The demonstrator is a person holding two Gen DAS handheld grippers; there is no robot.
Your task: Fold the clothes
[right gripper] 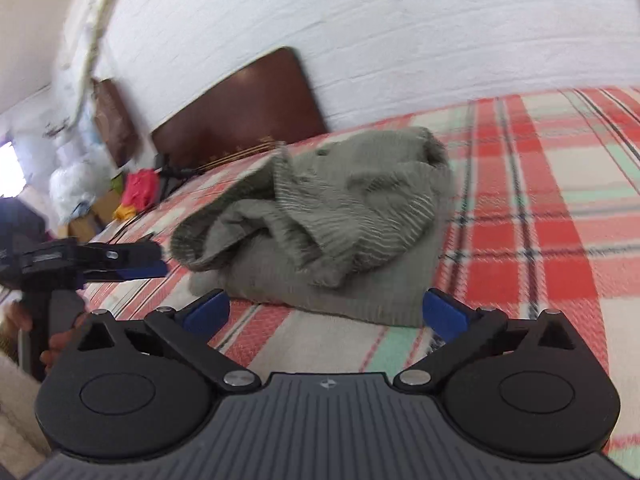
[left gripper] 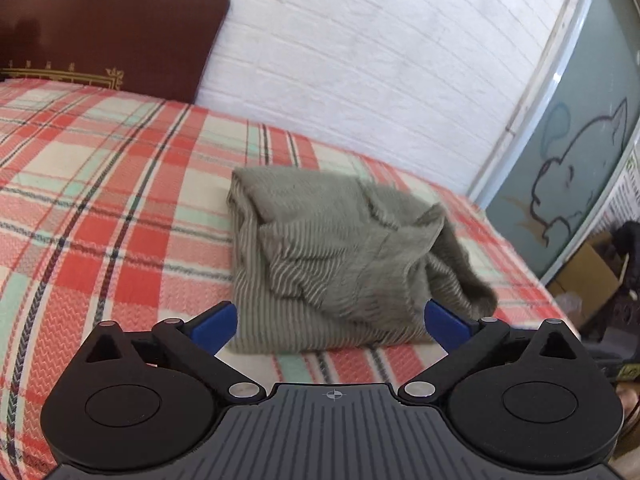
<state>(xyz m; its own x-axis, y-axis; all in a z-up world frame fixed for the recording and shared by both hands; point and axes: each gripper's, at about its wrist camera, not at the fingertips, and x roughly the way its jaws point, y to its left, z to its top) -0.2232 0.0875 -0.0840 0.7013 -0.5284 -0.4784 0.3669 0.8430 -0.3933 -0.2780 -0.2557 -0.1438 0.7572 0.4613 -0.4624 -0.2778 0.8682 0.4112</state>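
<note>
Left wrist view first: I see my left gripper [left gripper: 331,322] spread wide, its two blue fingertips [left gripper: 216,326] well apart and pressing on nothing. Just ahead of it, between and beyond the tips, lies a grey-green ribbed sweater [left gripper: 340,248], folded into a rough, lumpy bundle on the bed. One thick fold hangs down on the bundle's right side, close to my right-hand fingertip; whether it touches I cannot tell. The bundle rests on a red, cream and mint plaid blanket [left gripper: 100,184] that stretches away to the left of the gripper. Far ahead on the left a dark brown headboard [left gripper: 112,32] stands against a white brick wall [left gripper: 380,60]. Off to the right stands a grey-green panel with a drawn outline [left gripper: 580,168].

From the right wrist view, my right gripper [right gripper: 326,312] is also wide, blue tips apart and bare, with the sweater [right gripper: 332,216] just ahead of it on the blanket [right gripper: 540,200]. The near edge of the bundle lies just in front of the tips and is not gripped. To the left of this gripper I see the left gripper [right gripper: 158,266] side-on, beside the bundle's rolled edge, with part of a hand [right gripper: 52,350] below it. The headboard [right gripper: 240,120] sits beyond the sweater, and the picture is blurred.
</note>
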